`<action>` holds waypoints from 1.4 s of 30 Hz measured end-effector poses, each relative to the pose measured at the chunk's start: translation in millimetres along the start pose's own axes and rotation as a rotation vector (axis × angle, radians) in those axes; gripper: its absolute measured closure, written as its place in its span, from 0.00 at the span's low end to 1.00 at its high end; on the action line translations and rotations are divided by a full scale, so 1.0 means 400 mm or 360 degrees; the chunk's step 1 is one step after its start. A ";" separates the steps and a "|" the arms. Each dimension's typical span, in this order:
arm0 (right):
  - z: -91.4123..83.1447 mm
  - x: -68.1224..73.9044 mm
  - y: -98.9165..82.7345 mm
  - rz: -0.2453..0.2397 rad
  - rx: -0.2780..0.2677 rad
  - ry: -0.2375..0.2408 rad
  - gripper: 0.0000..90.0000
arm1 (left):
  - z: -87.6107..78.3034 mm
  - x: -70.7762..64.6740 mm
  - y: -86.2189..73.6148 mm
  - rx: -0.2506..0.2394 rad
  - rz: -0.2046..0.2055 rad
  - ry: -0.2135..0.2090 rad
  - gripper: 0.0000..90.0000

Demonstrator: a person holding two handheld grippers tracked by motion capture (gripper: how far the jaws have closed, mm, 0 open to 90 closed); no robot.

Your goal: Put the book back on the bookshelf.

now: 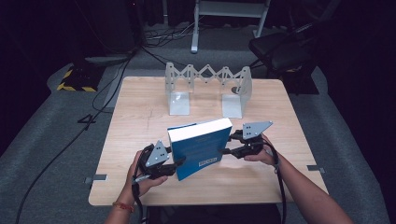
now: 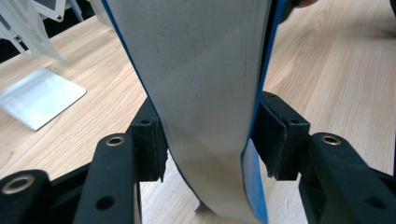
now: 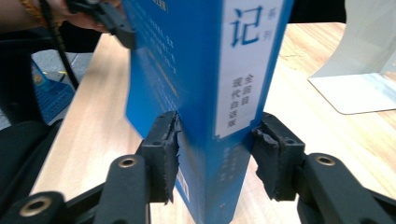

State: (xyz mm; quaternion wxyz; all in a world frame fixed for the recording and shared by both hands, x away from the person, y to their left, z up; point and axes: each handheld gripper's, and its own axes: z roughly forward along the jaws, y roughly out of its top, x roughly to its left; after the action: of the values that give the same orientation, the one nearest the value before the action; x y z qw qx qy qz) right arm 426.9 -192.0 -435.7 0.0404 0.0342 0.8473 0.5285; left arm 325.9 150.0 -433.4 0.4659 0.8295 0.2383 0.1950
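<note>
A thick blue book (image 1: 201, 147) stands tilted above the wooden table (image 1: 140, 140), held from both sides. My left gripper (image 1: 180, 164) grips its lower left part. In the left gripper view the pads sit against both covers across the grey page edge (image 2: 205, 93), and the left gripper (image 2: 210, 140) is shut on the book. My right gripper (image 1: 228, 143) holds the right side. In the right gripper view its pads press the book (image 3: 205, 93) on either side of the white spine label, so the right gripper (image 3: 217, 144) is shut on it.
A white expanding book rack (image 1: 208, 88) with two end plates stands at the back middle of the table. Cables trail over the grey floor at the left (image 1: 98, 93). A dark chair (image 1: 285, 51) is behind the table's far right corner.
</note>
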 end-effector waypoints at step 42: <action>-0.148 0.062 -0.044 0.0054 -0.0042 -0.0303 0.64 | 0.261 0.021 0.143 -0.0104 0.0089 -0.0319 0.44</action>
State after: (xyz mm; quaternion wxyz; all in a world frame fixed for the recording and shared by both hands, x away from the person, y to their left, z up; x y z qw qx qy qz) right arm 395.9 -250.1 -426.2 0.1122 0.0980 0.8319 0.5346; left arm 401.8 58.1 -434.2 0.5086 0.8356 0.1606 0.1318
